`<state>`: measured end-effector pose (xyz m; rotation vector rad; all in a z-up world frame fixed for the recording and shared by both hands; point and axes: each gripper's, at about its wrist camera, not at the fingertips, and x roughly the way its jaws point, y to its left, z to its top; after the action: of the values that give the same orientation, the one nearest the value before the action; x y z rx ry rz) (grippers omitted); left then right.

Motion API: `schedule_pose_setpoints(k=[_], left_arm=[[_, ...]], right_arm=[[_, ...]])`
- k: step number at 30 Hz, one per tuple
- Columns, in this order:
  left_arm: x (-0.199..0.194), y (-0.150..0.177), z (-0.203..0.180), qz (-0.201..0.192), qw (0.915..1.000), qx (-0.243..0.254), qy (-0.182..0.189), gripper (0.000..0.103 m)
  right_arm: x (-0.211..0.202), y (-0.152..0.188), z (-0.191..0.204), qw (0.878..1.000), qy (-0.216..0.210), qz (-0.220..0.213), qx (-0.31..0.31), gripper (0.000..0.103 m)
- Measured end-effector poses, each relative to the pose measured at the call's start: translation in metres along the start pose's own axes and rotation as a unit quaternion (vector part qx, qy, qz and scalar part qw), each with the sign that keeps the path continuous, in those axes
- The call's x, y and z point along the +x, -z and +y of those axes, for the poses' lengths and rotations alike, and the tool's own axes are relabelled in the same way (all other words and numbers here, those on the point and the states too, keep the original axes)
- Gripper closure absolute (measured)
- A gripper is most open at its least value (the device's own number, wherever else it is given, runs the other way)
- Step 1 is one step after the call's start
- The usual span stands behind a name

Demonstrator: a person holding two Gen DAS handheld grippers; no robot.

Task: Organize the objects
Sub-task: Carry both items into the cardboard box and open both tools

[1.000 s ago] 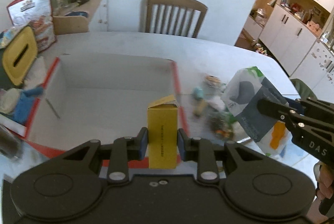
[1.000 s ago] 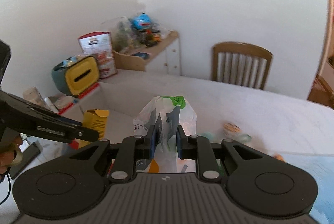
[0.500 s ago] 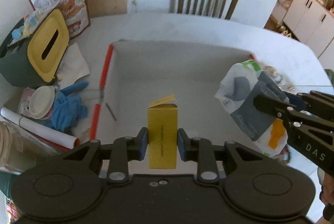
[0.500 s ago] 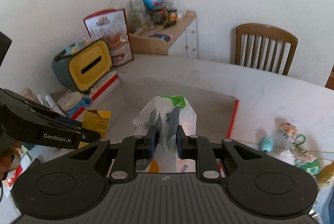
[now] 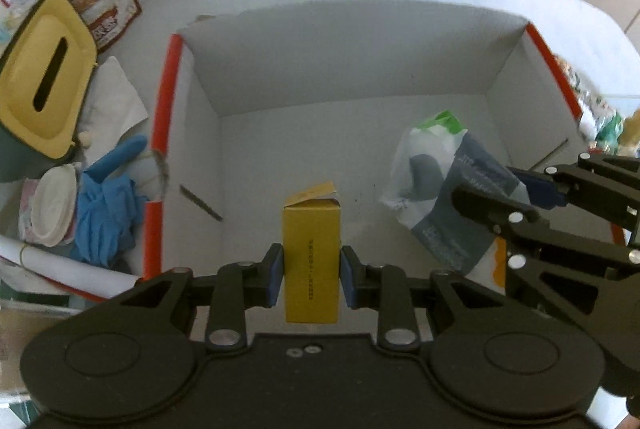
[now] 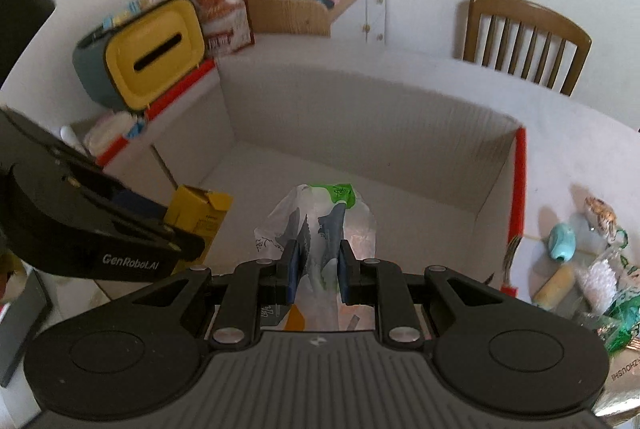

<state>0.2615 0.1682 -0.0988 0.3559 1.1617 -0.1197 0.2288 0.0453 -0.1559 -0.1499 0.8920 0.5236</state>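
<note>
The left claw [image 5: 311,272] squeezes a small yellow cardboard carton [image 5: 311,257] with its top flap up. The right claw [image 6: 318,271] pinches a crinkly white, grey and green plastic bag [image 6: 320,225]. Both are held over the inside of a big white cardboard box with red edges [image 5: 352,69] on the white desk [image 6: 560,149]. The bag may touch the box floor, but that is hard to see. A yellow-lidded tissue holder [image 5: 44,77] sits just left of the box.
</note>
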Motion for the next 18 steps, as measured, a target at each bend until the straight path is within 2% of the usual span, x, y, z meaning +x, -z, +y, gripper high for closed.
schedule_pose_setpoints(k=[11, 18], left_arm=[[0.014, -0.003, -0.006, 0.023, 0.9997, 0.012, 0.005, 0.075], [0.016, -0.002, -0.002, 0.024, 0.9996, 0.01, 0.007, 0.073]], right_arm=[[0.022, 0.008, 0.001, 0.999, 0.012, 0.048, -0.004, 0.084], [0.024, 0.006, 0.002, 0.998, 0.011, 0.057, 0.001, 0.084]])
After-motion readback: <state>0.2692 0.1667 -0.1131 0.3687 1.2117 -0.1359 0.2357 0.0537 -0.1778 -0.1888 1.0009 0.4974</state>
